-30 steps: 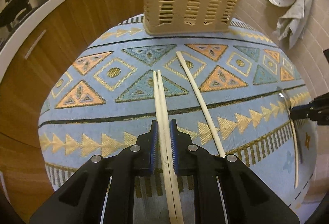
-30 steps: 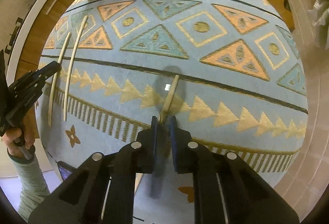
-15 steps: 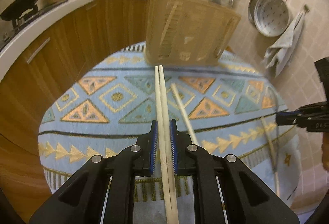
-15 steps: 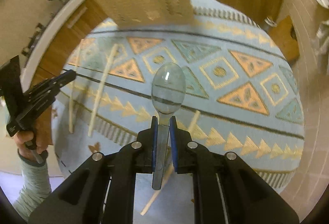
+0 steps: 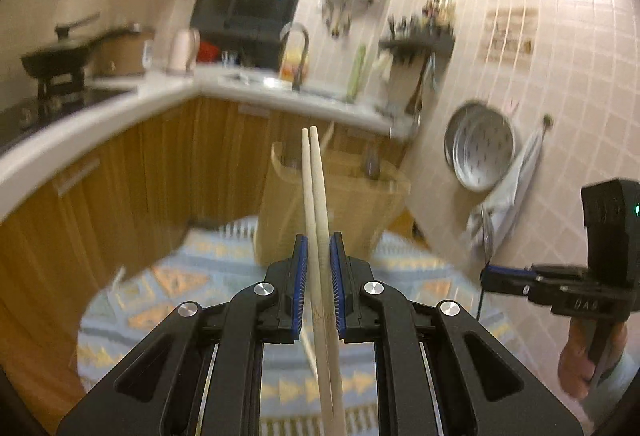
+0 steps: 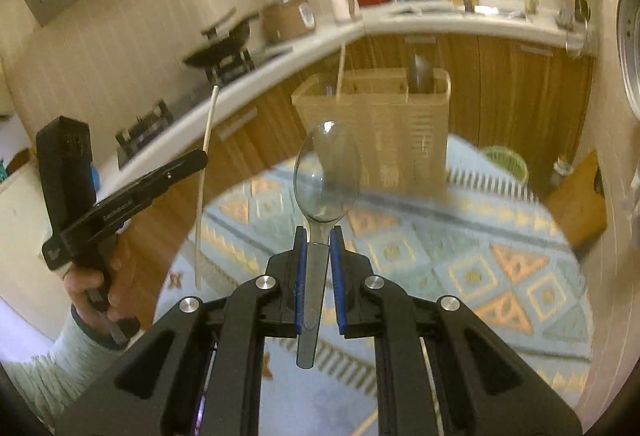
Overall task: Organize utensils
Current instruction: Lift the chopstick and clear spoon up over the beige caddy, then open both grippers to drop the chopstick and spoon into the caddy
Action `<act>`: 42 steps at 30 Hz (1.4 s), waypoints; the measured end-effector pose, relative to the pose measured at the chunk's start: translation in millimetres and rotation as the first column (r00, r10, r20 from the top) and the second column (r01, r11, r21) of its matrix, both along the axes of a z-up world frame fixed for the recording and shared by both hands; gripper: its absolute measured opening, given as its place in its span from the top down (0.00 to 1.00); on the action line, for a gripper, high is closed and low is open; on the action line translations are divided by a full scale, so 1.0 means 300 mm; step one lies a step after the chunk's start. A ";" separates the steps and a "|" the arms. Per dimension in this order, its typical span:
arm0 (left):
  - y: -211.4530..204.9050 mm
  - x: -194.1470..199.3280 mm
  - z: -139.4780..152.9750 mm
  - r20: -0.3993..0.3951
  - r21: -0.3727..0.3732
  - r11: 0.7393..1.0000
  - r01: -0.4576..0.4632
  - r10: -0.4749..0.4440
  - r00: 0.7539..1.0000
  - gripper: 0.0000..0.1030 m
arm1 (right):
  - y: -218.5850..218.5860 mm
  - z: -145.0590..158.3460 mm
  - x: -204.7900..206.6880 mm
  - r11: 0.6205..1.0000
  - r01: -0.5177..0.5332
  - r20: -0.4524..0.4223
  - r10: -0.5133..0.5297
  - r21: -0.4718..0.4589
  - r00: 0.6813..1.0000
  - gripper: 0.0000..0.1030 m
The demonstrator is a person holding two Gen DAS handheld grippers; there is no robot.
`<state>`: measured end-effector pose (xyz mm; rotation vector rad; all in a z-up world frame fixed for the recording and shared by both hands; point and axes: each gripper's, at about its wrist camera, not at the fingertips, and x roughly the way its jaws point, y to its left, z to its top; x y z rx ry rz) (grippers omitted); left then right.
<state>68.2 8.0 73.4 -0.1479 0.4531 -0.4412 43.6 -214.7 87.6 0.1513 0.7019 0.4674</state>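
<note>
Left tongs (image 5: 319, 268): clenched on two pale wooden chopsticks (image 5: 314, 196), lifted, tips pointing toward the holder.
Right tongs (image 6: 319, 268): grasping a clear plastic spoon (image 6: 326, 176), bowl forward.
Holder (image 6: 384, 132): beige slatted plastic, upright on the patterned cloth (image 6: 460, 256).

Round worktop (image 6: 400, 376) covered by a pale blue patterned cloth (image 6: 460, 256) with orange and teal triangles, yellow squares and dark bands. Standing upright on the cloth at the far edge: a beige slatted utensil holder (image 6: 396, 140), divided into compartments, with a chopstick and a dark utensil poking up from it. Lying flat on the cloth at the near edge, a single wooden chopstick (image 6: 366, 426), only partly seen below the gripper. Same cloth (image 5: 192, 276) and holder (image 5: 352, 204) blurred in the left wrist view.
</note>
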 end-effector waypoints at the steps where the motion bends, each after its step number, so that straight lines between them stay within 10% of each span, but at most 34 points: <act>1: -0.006 0.007 0.023 0.030 -0.004 1.000 -0.008 0.008 1.000 0.90 | -0.003 0.015 0.012 1.000 0.006 0.015 -0.006 0.006 1.000 0.90; 17: -0.208 0.264 0.260 0.373 -0.077 0.989 -0.127 0.146 0.916 0.90 | -0.101 0.257 0.307 0.972 0.220 0.287 -0.233 0.078 0.929 0.90; 31: -0.243 0.454 0.129 0.382 -0.082 0.965 -0.249 0.261 0.886 0.90 | -0.117 0.091 0.527 0.933 0.360 0.352 -0.335 -0.005 0.874 0.90; 42: -0.242 0.461 0.042 0.350 -0.026 0.969 -0.245 0.238 0.906 0.89 | -0.061 0.004 0.540 0.946 0.322 0.326 -0.290 -0.045 0.900 0.90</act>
